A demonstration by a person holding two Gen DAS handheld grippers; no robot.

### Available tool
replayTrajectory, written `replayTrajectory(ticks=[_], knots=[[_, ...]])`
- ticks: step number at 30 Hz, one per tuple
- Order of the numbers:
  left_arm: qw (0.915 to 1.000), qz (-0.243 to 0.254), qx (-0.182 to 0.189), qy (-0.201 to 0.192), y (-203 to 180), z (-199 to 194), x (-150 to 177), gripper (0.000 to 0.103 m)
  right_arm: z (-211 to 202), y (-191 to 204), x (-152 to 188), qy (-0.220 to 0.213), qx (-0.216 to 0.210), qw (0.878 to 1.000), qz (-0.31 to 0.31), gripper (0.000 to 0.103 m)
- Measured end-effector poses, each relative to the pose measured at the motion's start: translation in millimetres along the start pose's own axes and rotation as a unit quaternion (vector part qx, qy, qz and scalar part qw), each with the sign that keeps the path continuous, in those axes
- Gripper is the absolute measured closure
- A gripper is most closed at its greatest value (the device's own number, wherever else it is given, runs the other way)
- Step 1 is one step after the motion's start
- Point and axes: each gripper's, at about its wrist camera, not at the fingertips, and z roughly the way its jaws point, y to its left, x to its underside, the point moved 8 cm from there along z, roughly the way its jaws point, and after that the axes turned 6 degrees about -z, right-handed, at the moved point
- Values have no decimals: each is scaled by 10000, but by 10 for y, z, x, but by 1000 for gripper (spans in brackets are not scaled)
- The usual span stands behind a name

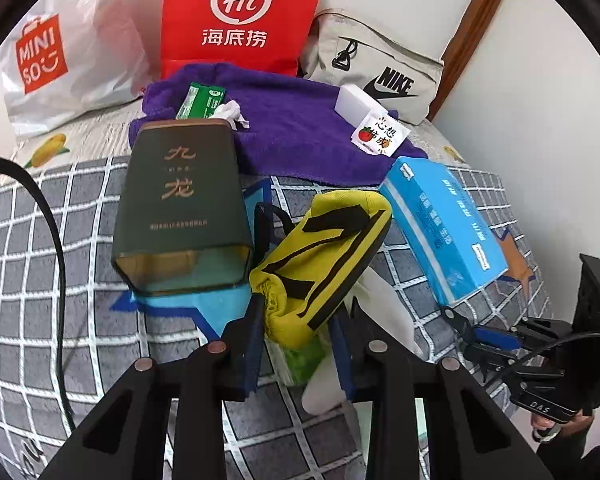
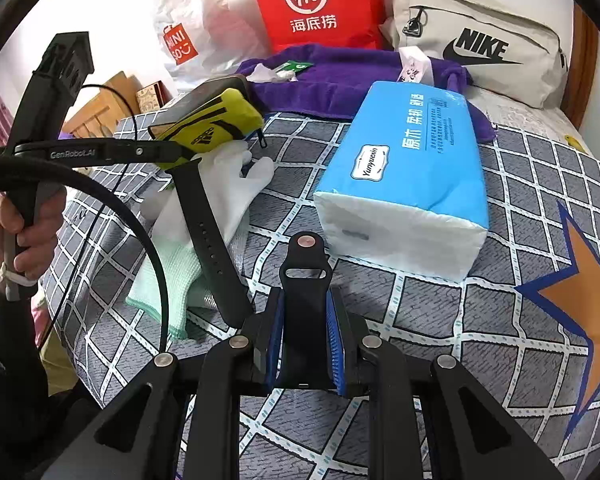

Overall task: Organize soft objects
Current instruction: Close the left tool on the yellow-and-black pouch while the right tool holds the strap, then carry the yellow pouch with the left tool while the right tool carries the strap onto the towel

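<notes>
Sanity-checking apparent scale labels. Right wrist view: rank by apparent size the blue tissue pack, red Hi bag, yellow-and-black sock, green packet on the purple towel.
1. Blue plastic tissue pack, though it sits nearest the camera
2. Red Hi shopping bag, partly cropped
3. Yellow-and-black knit sock
4. Small green packet

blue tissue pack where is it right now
The blue tissue pack lies on the checked blanket, right of the yellow pouch and just in front of the purple towel.

Green cloth (image 1: 300,360) under yellow pouch (image 1: 320,256)
</notes>
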Motion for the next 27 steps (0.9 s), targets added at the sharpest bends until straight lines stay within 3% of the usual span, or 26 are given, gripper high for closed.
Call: replayTrajectory(ticks=[8, 12, 20, 27], knots=[[9997, 195, -21, -127, -72, -55, -195, 79, 19, -29, -28, 41, -11, 10000, 15, 82], [9995, 154, 142, -224, -83, -177, -221, 79, -35, -13, -89, -28, -11, 10000, -28, 82], [9984, 197, 235, -485, -145, -468, -361, 80, -282, 81, -318, -402, -270, 9988, -121, 82], [9980, 132, 223, -573, -113, -530, -553, 80, -373, 29, -622, -624, -218, 9977, -135, 82]])
